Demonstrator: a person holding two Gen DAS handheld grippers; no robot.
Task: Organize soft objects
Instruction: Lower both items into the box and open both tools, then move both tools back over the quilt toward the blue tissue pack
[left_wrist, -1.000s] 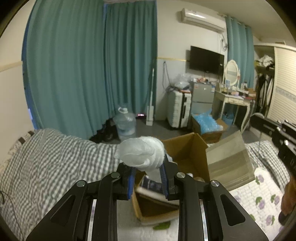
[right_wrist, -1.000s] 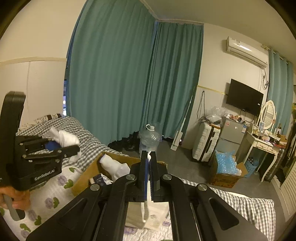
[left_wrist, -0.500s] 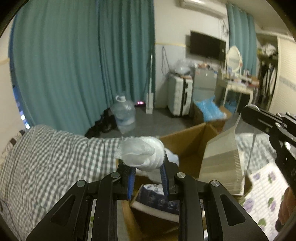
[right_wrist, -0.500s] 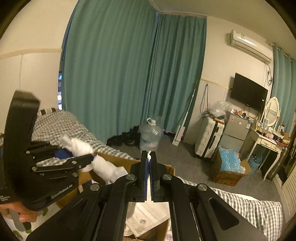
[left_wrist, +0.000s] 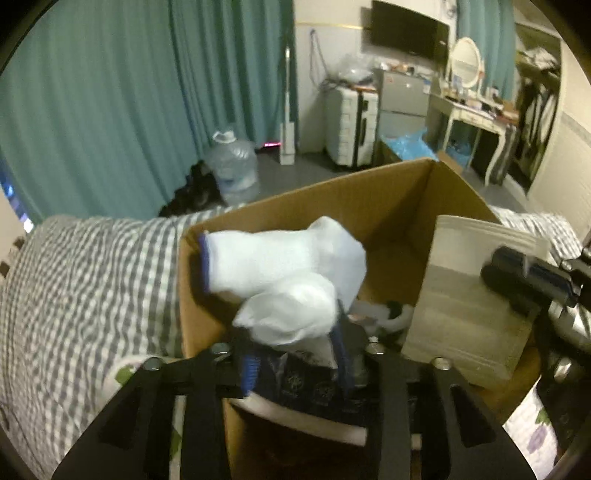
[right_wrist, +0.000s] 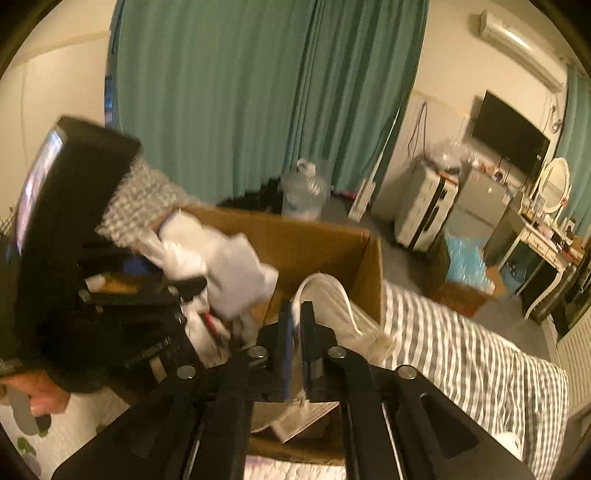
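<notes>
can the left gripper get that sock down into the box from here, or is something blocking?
Probably yes. The left gripper, shut on the white sock, is over the open cardboard box. Another sock sits just ahead, soft, unlikely to stop it.

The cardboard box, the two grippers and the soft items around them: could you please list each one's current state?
Cardboard box: open, partly filled.
Left gripper: shut on white bundle, over the box.
White sock: draped on the box's left wall.
Right gripper: shut on white bag.

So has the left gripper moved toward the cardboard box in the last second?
Yes. The left gripper, shut on a white sock, moved forward over the cardboard box, which now fills its view.
</notes>
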